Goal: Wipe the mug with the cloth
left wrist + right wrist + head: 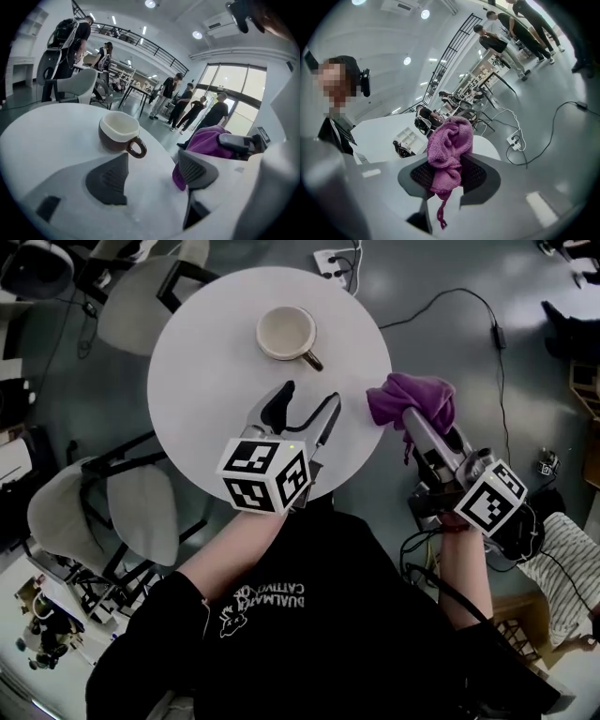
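**Q:** Nearest item, pls?
**A:** (a) left gripper (309,395), over the near part of the table (202,381). Jaws wide apart, nothing btw them but bare tabletop.

**Q:** Beside it?
**A:** (b) right gripper (445,171), at the table's right edge, jaws clamped on the cloth (449,138). Cloth is purple knit, bunched above the pads, w/ one loose thread hanging below. Whether it overhangs the rim or clears it, can't tell.

**Q:** And the mug?
**A:** (c) mug (287,332), farthest, upright on the far half of the table. Brown outside, pale inside, looks empty. Handle points to the near right. It stands apart from both grippers.

**Q:** Step in hand?
**A:** Prob. the approach: cloth secured, mug not yet held, no wiping contact yet.

**Q:** What does the next move call for?
**A:** Judged: left gripper goes fwd to steady the mug, jaws across the wall or handle, w/o tipping it. Then the cloth comes over to the rim or side. The mug is smooth & round, so a grip may slip. The cloth wad should lead, not the hard pads.
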`<state>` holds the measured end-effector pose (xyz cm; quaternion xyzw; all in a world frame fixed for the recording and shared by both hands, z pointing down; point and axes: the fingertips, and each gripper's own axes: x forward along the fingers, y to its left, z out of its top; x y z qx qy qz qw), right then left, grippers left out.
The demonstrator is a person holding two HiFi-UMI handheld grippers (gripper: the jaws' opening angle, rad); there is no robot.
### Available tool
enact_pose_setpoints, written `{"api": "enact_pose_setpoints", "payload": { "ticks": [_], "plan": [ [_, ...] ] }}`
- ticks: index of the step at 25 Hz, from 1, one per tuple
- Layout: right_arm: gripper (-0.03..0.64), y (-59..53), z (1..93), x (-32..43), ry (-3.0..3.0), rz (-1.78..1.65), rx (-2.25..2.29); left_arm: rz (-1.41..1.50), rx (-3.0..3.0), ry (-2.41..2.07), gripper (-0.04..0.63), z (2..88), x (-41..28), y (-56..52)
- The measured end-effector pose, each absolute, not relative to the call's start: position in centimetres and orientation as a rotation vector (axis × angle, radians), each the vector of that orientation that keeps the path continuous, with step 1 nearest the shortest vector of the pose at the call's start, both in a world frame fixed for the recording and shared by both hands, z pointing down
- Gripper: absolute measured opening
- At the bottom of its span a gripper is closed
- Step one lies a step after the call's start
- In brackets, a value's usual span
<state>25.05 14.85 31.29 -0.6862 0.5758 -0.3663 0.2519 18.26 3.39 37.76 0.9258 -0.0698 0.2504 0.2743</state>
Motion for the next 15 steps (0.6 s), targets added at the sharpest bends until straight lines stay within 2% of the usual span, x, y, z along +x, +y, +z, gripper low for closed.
{"api": "enact_pose_setpoints", "payload": {
  "ticks": [1,5,10,15],
  "plan": [
    [0.126,14.6,31.7,25.8,1.557,-1.004,-1.864,0.691,2.457,-0.218,0.35,38.4,19.0,3.2],
    [0.126,13.8,32.7,27.6,1.541,-1.02,-1.859,0.706,2.346,-0.338,0.35,40.3,21.2,1.9],
    [0.126,13.9,32.8,27.8,1.521,-1.019,-1.85,0.708,2.263,-0.469,0.238,41.7,21.6,0.3],
    [0.126,14.2,33.2,27.9,1.485,-1.027,-1.844,0.729,2.145,-0.507,0.238,43.3,21.6,0.0]
  ]
}}
